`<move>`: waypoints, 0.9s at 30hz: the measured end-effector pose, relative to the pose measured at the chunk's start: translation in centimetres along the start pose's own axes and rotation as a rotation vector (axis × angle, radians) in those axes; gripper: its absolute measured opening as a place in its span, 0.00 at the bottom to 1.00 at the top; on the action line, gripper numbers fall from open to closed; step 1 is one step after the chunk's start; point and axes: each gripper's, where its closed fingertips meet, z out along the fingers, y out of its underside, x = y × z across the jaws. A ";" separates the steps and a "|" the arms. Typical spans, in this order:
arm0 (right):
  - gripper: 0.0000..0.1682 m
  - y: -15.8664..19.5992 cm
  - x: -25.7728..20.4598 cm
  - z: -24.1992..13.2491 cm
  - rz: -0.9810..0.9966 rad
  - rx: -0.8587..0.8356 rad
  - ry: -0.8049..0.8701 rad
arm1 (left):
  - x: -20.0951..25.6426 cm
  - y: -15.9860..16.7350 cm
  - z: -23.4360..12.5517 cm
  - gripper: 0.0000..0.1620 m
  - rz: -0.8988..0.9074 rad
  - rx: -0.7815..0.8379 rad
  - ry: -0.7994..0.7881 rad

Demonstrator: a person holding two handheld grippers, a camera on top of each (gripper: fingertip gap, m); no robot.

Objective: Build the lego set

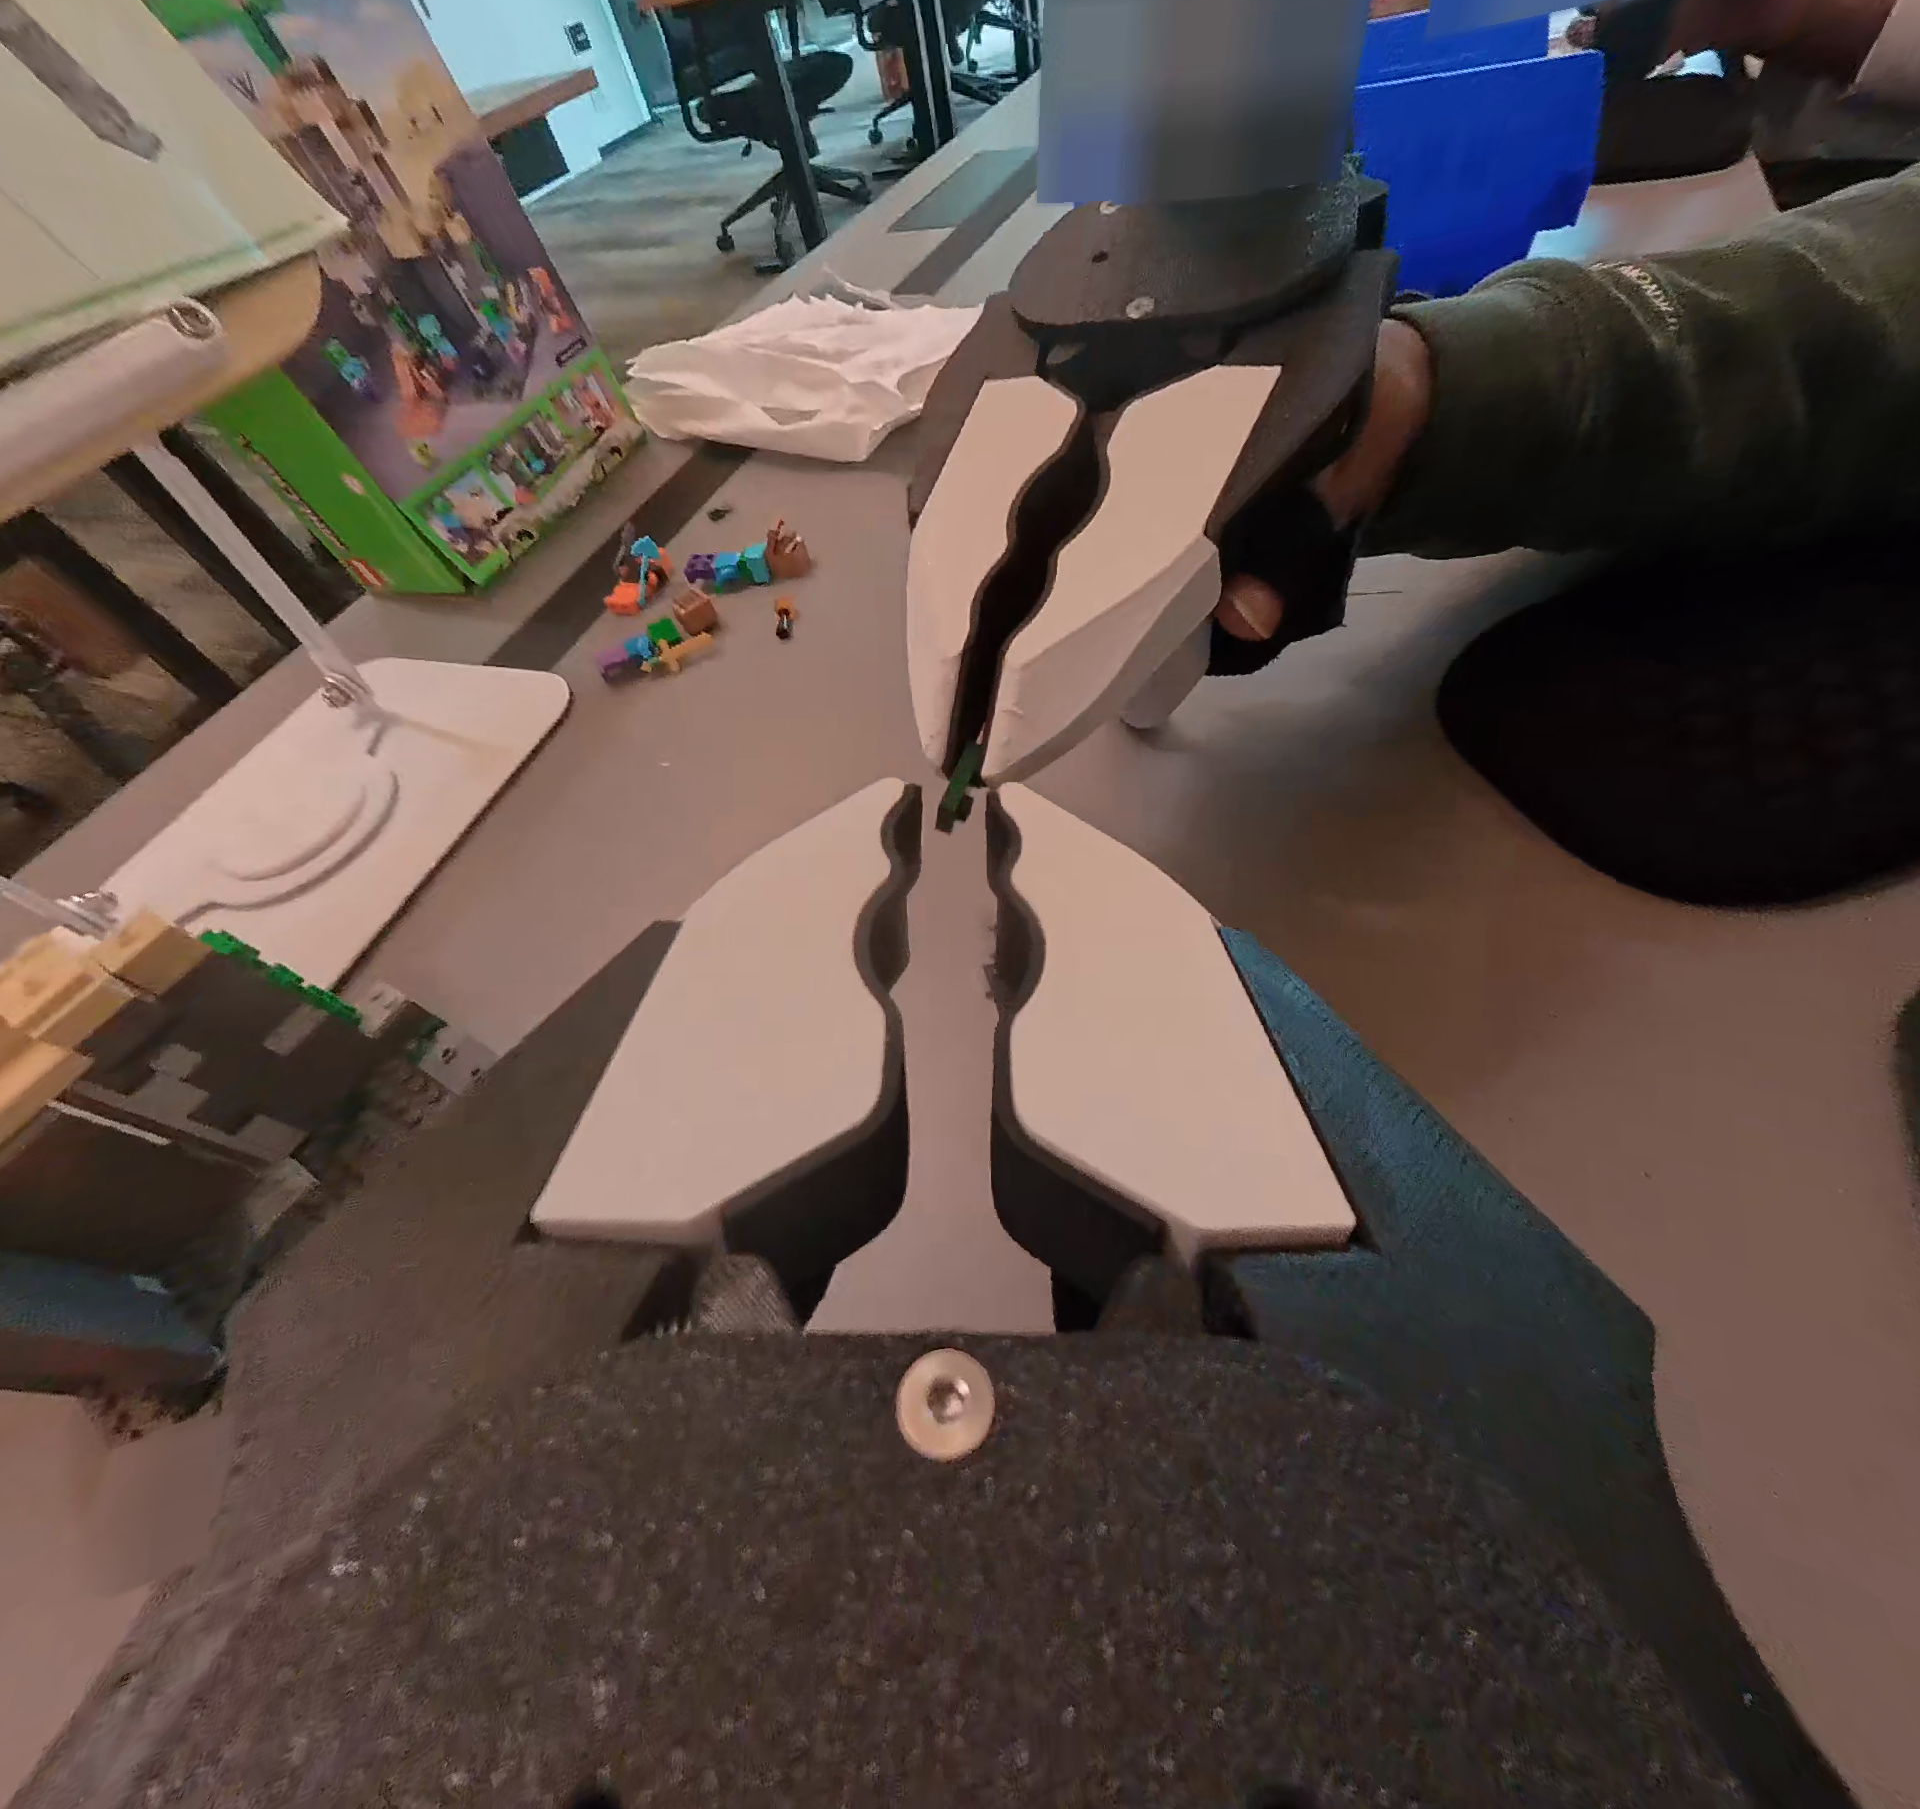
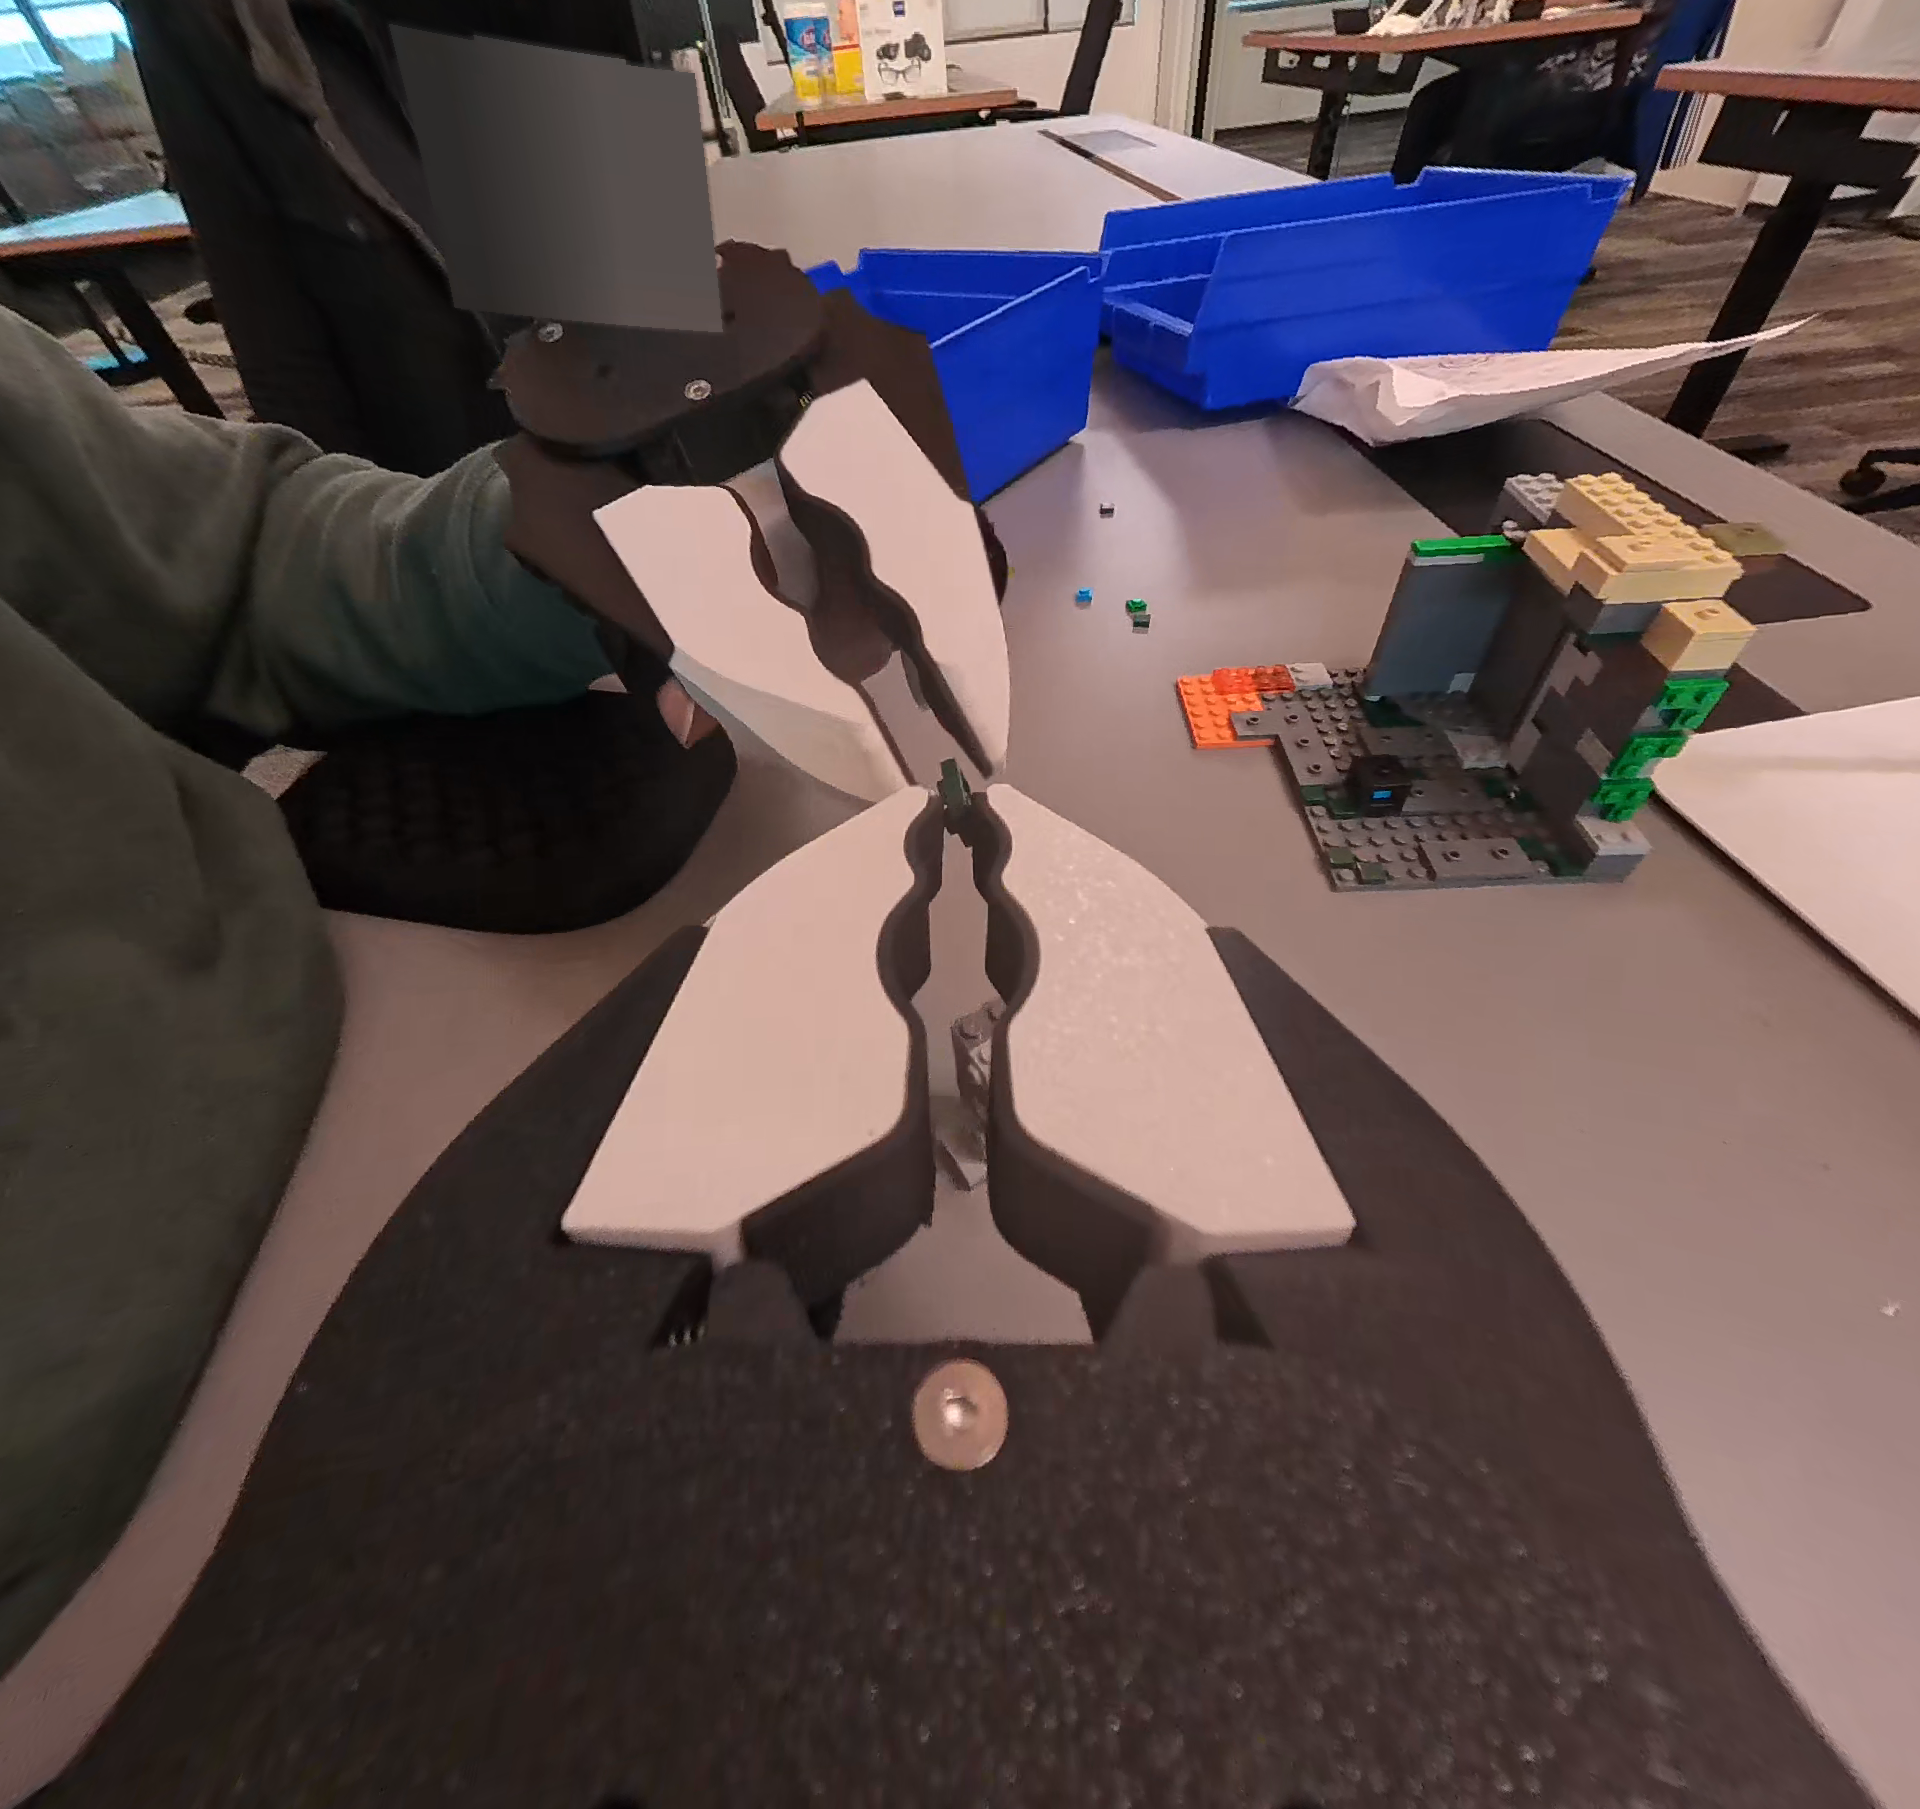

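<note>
My right gripper (image 2: pixel 956 803) is shut on a small dark green lego piece (image 2: pixel 954 795) and holds it above the grey table. In the left wrist view the right gripper (image 1: pixel 971 767) comes down from above, with the green piece (image 1: pixel 958 788) sticking out of its tips. My left gripper (image 1: pixel 956 798) is narrowly open, tip to tip with the right one, its tips on either side of the piece's free end. The left gripper also shows in the right wrist view (image 2: pixel 948 772). The half-built lego model (image 2: pixel 1507 720) stands to the right, and is also visible in the left wrist view (image 1: pixel 156 1063).
A grey lego piece (image 2: pixel 971 1063) shows through the gap between my right fingers. Loose figures and bricks (image 1: pixel 707 596) lie near the lego box (image 1: pixel 416 305). Blue bins (image 2: pixel 1299 284), crumpled paper (image 2: pixel 1507 377), tiny loose pieces (image 2: pixel 1132 606), a white stand base (image 1: pixel 343 803) and a black cushion (image 1: pixel 1714 720) surround the workspace. The grippers are tip to tip, or close to it. From either gripper's tips it is about 25 cm to the half-built lego model (image 2: pixel 1507 720). It turns up in the left wrist view (image 1: pixel 221 1187) as well.
</note>
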 end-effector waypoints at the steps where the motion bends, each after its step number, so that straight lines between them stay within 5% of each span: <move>1: 0.03 0.0 0.0 0.0 0.002 0.000 -0.004 | 0.0 -0.1 0.0 0.06 0.005 0.002 0.000; 14: 0.03 0.1 -1.4 -0.2 -0.014 0.021 -0.109 | 1.4 0.0 -0.8 0.02 -0.116 0.022 0.188; 22: 0.08 1.3 -1.3 -0.3 -0.599 -0.125 0.080 | 1.7 0.5 -1.2 0.02 -0.476 0.017 0.385; 27: 0.10 1.6 -1.8 0.3 -0.727 -0.138 0.106 | 2.2 0.8 -1.2 0.02 -0.582 0.008 0.459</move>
